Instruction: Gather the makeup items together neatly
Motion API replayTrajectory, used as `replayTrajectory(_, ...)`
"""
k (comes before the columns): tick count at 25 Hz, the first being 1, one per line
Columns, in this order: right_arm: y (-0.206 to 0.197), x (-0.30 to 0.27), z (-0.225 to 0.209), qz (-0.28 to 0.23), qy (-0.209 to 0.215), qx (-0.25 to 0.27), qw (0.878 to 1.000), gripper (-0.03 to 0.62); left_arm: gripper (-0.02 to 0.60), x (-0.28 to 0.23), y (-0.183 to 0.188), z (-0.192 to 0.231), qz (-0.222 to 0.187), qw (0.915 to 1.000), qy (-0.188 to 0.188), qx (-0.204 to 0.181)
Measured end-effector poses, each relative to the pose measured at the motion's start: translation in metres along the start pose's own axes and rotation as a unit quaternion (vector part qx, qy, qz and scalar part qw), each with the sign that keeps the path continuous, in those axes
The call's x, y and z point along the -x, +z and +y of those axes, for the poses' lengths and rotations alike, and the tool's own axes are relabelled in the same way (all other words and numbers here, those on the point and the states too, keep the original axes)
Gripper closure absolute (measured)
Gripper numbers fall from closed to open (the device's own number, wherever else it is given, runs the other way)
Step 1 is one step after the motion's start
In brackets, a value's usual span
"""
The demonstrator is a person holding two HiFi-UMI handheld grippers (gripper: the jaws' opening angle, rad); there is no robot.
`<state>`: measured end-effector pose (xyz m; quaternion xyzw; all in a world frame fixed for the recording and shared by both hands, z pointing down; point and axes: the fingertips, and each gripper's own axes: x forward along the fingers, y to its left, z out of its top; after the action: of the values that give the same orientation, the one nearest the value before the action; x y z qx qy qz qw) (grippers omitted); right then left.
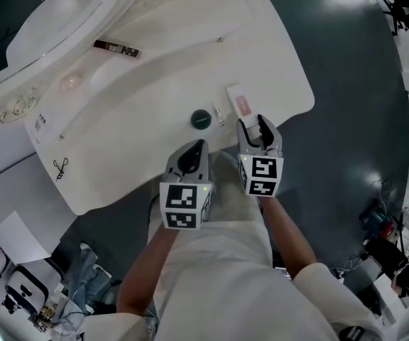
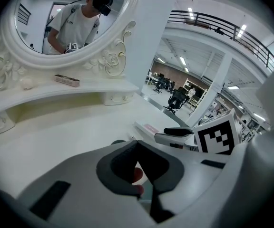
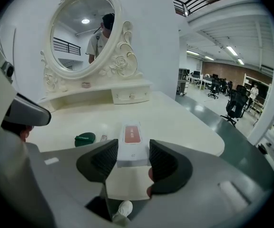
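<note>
Near the vanity table's (image 1: 119, 162) front edge, my left gripper (image 1: 192, 153) has its jaws pressed together on nothing. Just beyond it I see the green compact (image 1: 201, 119), then the white pink-labelled box (image 1: 238, 103), its near end between my right gripper's (image 1: 259, 128) spread jaws.

Premises: a large open-plan office hall. Evidence: rows of desks with black office chairs (image 3: 235, 109), ceiling strip lights (image 3: 231, 50), an upper gallery railing (image 2: 213, 27), and a glossy dark floor (image 1: 346, 69) with cabled equipment (image 1: 385, 240) along its edge. A white ornate vanity counter (image 1: 155, 98) with an oval mirror (image 3: 75, 42) stands within this hall.
</note>
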<state>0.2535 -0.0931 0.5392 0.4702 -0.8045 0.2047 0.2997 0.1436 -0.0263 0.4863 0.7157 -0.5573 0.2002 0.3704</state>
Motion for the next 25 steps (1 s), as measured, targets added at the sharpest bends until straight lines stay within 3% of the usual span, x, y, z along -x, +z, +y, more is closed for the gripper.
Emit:
replayTrajectory(15, -0.018, -0.012, 0.012, 0.034, 0.008, -0.008, 0.999, 0.387, 0.586, 0.002, -0.014, 0.008, 0.012, 0.9999, 0.005, 0.009)
replayTrajectory(25, -0.025, -0.016, 0.015, 0.055, -0.009, 0.003, 0.998, 0.387, 0.586, -0.001, -0.013, 0.006, 0.012, 0.9999, 0.001, 0.009)
